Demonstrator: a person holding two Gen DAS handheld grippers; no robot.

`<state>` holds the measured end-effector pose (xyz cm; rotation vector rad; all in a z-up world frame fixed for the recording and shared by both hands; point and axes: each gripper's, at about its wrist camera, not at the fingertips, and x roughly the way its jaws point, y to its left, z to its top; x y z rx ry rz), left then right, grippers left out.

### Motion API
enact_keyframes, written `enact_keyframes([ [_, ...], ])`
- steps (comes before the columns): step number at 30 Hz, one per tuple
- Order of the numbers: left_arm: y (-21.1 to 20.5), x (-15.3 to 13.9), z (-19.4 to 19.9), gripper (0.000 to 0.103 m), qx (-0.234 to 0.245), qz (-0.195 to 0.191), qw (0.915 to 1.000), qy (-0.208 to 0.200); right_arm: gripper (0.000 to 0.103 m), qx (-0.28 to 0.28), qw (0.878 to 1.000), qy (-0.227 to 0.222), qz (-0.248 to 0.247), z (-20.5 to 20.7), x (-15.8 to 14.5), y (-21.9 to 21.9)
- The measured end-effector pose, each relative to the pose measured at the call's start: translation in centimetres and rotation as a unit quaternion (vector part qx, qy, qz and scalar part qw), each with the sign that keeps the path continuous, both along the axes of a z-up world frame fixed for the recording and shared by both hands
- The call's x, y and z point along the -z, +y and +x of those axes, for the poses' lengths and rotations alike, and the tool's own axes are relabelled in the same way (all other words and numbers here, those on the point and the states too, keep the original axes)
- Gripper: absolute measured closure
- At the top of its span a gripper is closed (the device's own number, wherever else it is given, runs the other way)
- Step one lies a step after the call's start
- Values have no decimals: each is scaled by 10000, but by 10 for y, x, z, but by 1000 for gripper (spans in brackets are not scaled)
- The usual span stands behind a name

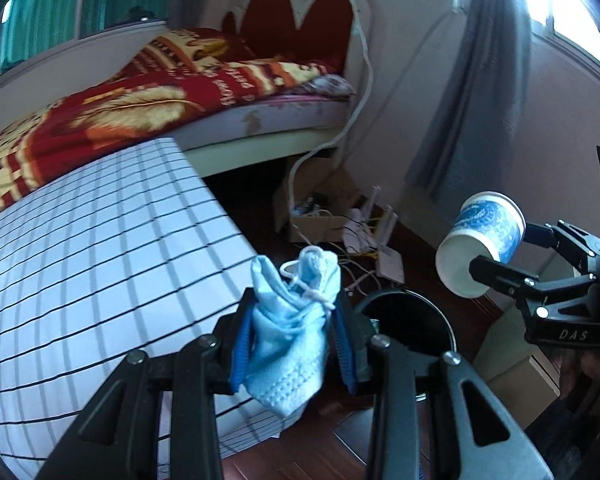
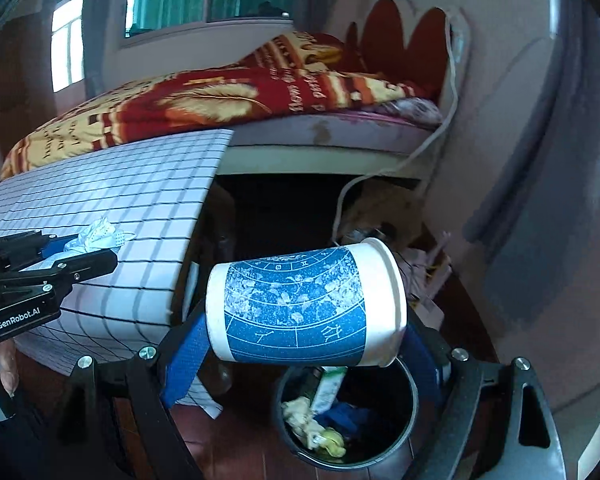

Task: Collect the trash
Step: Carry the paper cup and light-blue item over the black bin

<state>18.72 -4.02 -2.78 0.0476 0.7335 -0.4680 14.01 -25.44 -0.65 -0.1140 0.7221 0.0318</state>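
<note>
A: Where's everything relative to the bin (image 2: pixel 346 408)?

B: The paper cup (image 2: pixel 304 306) lies on its side in the air just above the bin's mouth, the right gripper (image 2: pixel 300 356) clamped across it from base to rim. The face mask (image 1: pixel 290 332) is just beside the bin, on the table (image 1: pixel 100 248) side, pinched between the pads of the left gripper (image 1: pixel 296 344).

A: How will they handle?

B: I'd judge both as very light. The cup is thin and crushable, so a hold along its length looks safer than squeezing its walls. The mask is soft and limp; its lower end and ear loops dangle, so the bunched middle is the best place to grip it.

A: Anything readable?

B: "GenRobot.AI" on the left gripper's body, "DAS" on the right one. The cup has a blue zodiac-style print. The bed blanket (image 2: pixel 204 96) carries lettering too blurred to read properly.

A: Bin contents?

B: A carton, crumpled tissue and something blue.
</note>
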Motion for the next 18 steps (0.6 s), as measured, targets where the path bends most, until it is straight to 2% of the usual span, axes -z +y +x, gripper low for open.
enact_keyframes([
  [7,-48,14,-1,65,480,90,9987,162,15,343,9992,192,-29,-13,19,-44],
  [18,-122,64,-9,65,1395,260,9874,694,14,738,9941,798,-69,-29,73,-110],
])
